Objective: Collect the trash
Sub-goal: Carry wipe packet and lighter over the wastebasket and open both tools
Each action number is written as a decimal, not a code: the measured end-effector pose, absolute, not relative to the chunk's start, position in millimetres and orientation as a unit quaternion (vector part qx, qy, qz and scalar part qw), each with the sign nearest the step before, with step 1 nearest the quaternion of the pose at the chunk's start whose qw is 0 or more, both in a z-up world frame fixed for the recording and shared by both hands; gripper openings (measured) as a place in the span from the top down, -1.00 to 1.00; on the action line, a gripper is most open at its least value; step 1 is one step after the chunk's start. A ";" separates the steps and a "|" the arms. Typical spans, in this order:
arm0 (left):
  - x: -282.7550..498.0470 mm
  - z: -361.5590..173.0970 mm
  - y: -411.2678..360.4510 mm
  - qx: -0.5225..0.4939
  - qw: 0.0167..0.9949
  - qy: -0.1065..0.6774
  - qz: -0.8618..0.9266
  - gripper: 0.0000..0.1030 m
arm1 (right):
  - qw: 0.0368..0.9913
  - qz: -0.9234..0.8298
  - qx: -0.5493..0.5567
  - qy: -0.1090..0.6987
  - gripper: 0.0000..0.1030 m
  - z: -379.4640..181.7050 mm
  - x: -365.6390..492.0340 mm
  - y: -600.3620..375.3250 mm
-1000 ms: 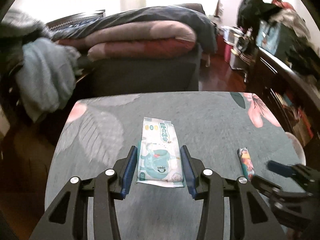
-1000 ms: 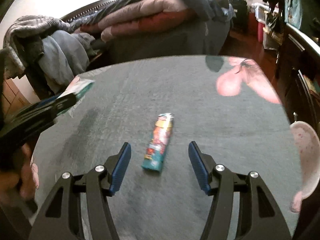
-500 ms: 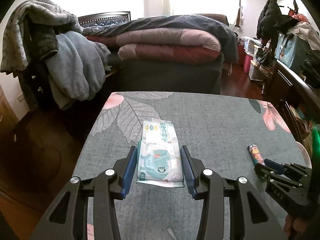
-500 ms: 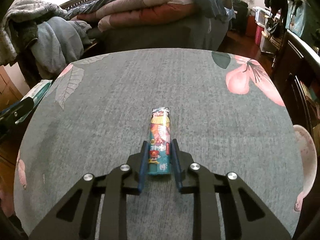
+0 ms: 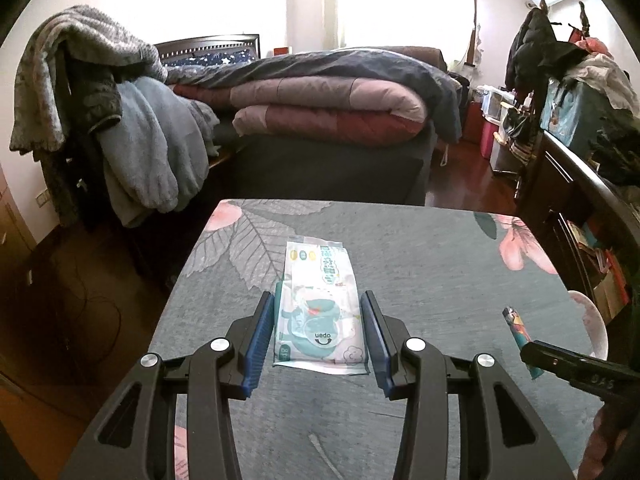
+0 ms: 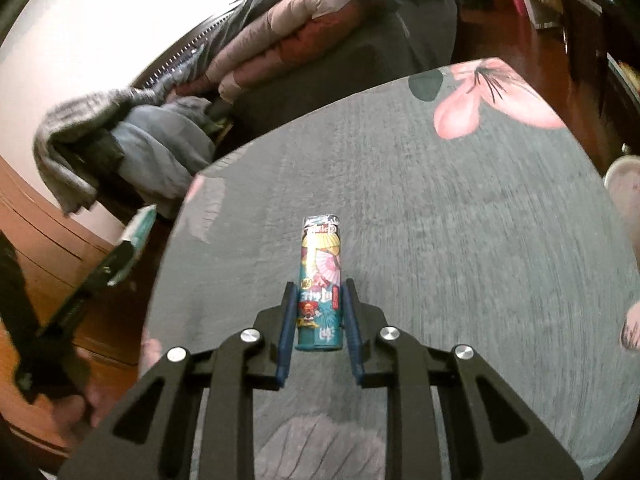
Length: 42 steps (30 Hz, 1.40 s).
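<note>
The right hand-held gripper has clamped the snack tube, apparently lifting it.

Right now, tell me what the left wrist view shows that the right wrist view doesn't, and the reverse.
Left wrist only: the wipes pack's printed face between the left gripper jaws, and the bright window.

Right wrist only: the snack tube's full label between the right gripper jaws, and the pink flower at the cloth's far corner.

Both: the grey floral tablecloth, the folded quilts, each held item and the other gripper.
</note>
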State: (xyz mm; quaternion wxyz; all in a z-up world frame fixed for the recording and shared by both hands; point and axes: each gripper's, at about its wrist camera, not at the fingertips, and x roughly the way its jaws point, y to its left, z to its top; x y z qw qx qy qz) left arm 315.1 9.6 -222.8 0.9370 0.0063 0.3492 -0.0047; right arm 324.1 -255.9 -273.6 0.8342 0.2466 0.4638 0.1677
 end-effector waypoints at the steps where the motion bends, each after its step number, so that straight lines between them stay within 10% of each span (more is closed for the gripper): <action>1: 313.8 -221.2 7.2 0.007 0.937 0.348 -0.006 0.14 | 0.831 0.171 0.256 0.463 0.55 -272.5 321.8 -259.5; 42: 324.1 -258.6 -394.3 0.095 0.861 0.366 -0.340 0.14 | 0.860 -0.123 0.334 0.366 0.54 -315.1 233.3 -583.2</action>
